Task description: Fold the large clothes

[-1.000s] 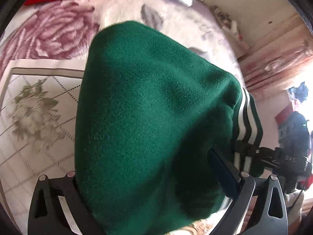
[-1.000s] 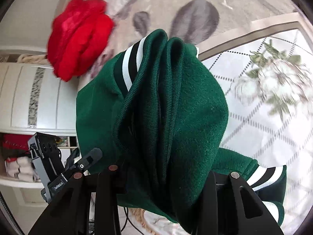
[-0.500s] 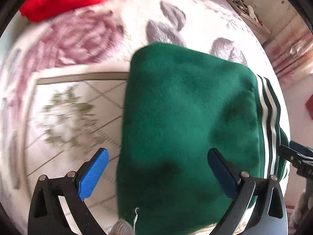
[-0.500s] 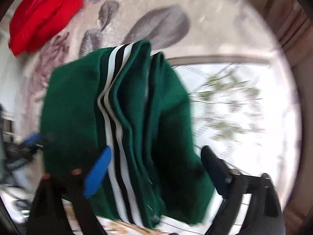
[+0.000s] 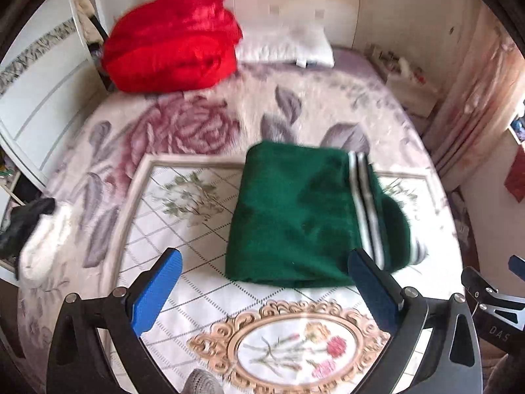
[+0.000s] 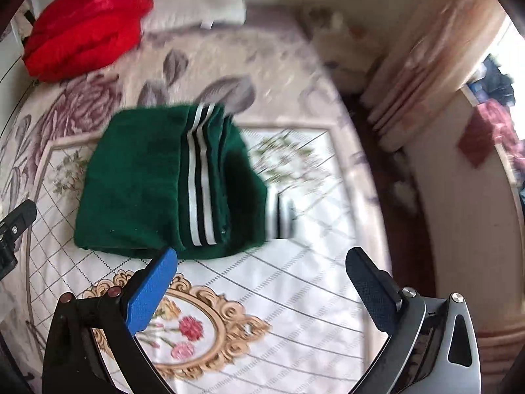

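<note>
A folded dark green garment point(image 5: 295, 216) with black and white striped trim lies on the flowered bedspread point(image 5: 197, 124); it also shows in the right wrist view as the green garment point(image 6: 147, 184). My left gripper point(image 5: 262, 262) stands open above and nearer than the garment, with nothing between its blue pads. My right gripper point(image 6: 262, 262) hangs over the bedspread just in front of the garment's near edge, its jaws opening wide with nothing between them. The right gripper's body shows at the right edge of the left wrist view, and the left one's at the left edge of the right wrist view.
A folded red blanket point(image 5: 170, 42) and a white pillow point(image 5: 288, 46) lie at the head of the bed. White wardrobe doors point(image 5: 36, 88) stand on the left. Pink curtains point(image 6: 426, 75) hang to the right. A dark and white bundle of clothes point(image 5: 36, 229) lies at the bed's left edge.
Both grippers let go of the green garment, opened and rose away from it. The garment now lies folded on the bed, farther off in both views.
</note>
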Motion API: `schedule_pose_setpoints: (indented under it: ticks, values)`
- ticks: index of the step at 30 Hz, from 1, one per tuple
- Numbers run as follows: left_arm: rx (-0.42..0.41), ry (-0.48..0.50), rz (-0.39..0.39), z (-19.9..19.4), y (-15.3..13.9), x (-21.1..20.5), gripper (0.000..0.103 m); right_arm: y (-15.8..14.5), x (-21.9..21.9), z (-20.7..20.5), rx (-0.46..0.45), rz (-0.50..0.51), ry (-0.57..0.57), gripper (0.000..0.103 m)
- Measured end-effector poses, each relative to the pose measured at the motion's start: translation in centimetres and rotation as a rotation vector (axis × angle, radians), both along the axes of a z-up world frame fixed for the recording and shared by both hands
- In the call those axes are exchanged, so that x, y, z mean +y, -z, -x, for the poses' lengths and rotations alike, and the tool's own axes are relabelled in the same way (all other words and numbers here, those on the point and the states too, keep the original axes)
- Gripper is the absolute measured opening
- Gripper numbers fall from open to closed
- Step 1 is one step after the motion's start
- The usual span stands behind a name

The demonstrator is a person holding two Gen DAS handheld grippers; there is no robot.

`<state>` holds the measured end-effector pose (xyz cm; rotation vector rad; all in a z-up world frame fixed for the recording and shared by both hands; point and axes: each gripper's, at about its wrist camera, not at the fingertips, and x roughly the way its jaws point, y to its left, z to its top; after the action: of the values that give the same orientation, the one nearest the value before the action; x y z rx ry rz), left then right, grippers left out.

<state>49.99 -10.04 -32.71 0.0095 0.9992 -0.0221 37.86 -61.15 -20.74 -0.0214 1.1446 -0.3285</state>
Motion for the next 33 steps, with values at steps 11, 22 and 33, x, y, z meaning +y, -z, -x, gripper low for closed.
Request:
schedule_pose_setpoints:
  ticks: [11,22,33]
  values:
    - [-0.116,0.008,0.011,12.9,-14.8,0.6,0.103,-19.6,3.2,15.1,-0.155,0.087,0.014,0.103]
    - [-0.216,0.012,-0.006,24.0,-25.0,0.8,0.103,-34.6,6.9,29.5,-0.312,0.118,-0.027,0.103]
    - [-0.244,-0.012,0.001,30.3,-30.6,1.3,0.103,-42.8,7.9,38.6,-0.395,0.093,-0.035,0.103]
